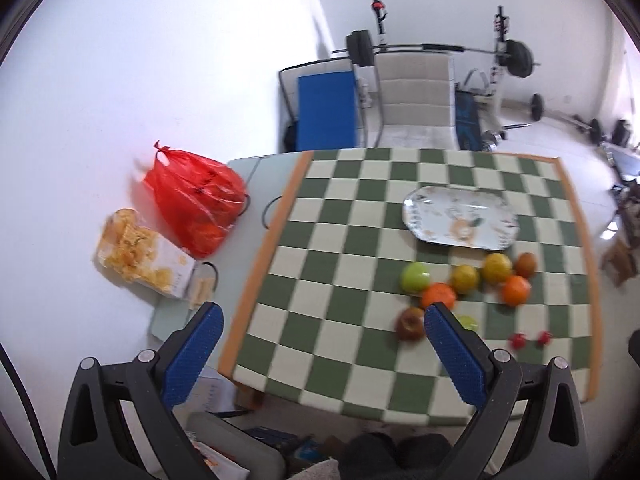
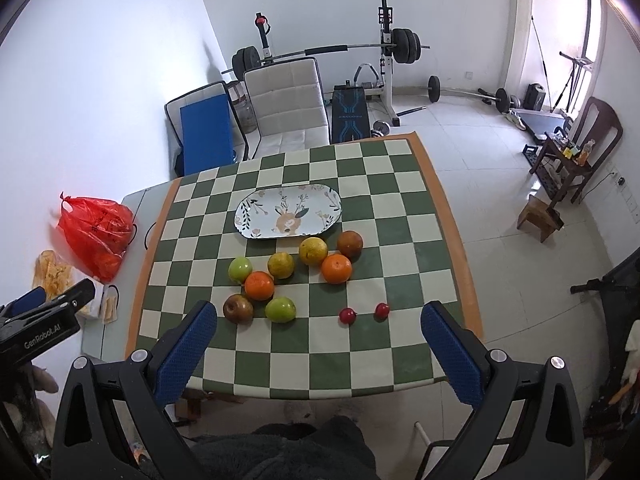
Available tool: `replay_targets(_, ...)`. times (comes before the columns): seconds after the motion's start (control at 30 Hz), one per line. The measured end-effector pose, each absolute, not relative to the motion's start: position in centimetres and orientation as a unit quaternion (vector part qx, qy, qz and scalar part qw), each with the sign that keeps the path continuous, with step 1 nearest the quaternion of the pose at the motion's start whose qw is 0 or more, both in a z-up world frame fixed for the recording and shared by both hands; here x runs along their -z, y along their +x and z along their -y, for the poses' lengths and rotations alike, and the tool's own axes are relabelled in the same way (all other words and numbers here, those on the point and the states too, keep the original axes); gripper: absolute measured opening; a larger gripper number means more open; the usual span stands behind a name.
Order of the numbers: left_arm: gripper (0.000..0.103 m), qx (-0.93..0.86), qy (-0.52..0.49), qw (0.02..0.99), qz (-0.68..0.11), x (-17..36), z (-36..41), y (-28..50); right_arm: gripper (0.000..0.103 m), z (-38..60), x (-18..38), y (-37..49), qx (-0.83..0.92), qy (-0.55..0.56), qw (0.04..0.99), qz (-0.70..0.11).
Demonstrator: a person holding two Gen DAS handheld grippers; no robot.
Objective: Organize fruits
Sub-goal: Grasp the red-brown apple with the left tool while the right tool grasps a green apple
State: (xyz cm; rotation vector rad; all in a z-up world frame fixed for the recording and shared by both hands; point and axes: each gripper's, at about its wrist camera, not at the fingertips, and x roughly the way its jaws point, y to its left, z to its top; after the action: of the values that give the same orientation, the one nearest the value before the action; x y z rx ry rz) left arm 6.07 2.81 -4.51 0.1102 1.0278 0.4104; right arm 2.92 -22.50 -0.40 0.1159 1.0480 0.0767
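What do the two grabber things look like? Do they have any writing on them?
Each gripper has black plastic arms with triangular cut-outs, silver round bolts, and two fingers covered in bumpy blue pads. The right gripper and left gripper look the same. In the right wrist view, the left gripper's side carries white lettering reading "GenRobot.AI". No cables show.

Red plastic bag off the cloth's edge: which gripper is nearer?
Left. The left gripper hovers open over the cloth's edge on the side of the red plastic bag. The right gripper, also open, hangs farther off, before the fruit, facing the plate.
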Motion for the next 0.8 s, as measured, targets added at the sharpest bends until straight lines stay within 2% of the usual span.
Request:
replay_targets(0.27,0.103,-0.215,0.03,0.781,-0.586,14.9,-7.3,11.5,0.103,18.7,18.0,12.0,-0.085,0.063,0.788,-0.607)
replay_targets(0.33,0.103,-0.201,0.009,0.754,-0.625,18.1,-8.3,12.8,0.098,17.4,22.8,13.9,-0.084,0.079,0.759,-0.64)
replay_targets(0.47,0.1,-0.155,-0.026,0.71,-0.686,23.7,-8.9,15.4,0.094,15.3,30.8,15.4,-0.072,0.096,0.719,-0.685)
replay_targets(0.57,0.098,-0.114,-0.041,0.686,-0.718,26.4,-8.6,16.9,0.091,13.3,34.9,16.1,-0.059,0.099,0.695,-0.709)
replay_targets(0.67,0.098,-0.076,-0.043,0.668,-0.739,28.6,-8.0,18.4,0.081,11.4,37.8,16.9,-0.054,0.1,0.68,-0.724)
replay_targets(0.7,0.098,-0.062,-0.045,0.662,-0.745,29.2,-7.6,18.8,0.069,10.7,38.6,17.0,-0.05,0.087,0.676,-0.73)
replay_targets(0.8,0.098,-0.019,-0.048,0.647,-0.761,30.9,-5.8,19.5,0.066,10.3,39.3,16.6,-0.046,0.08,0.676,-0.731)
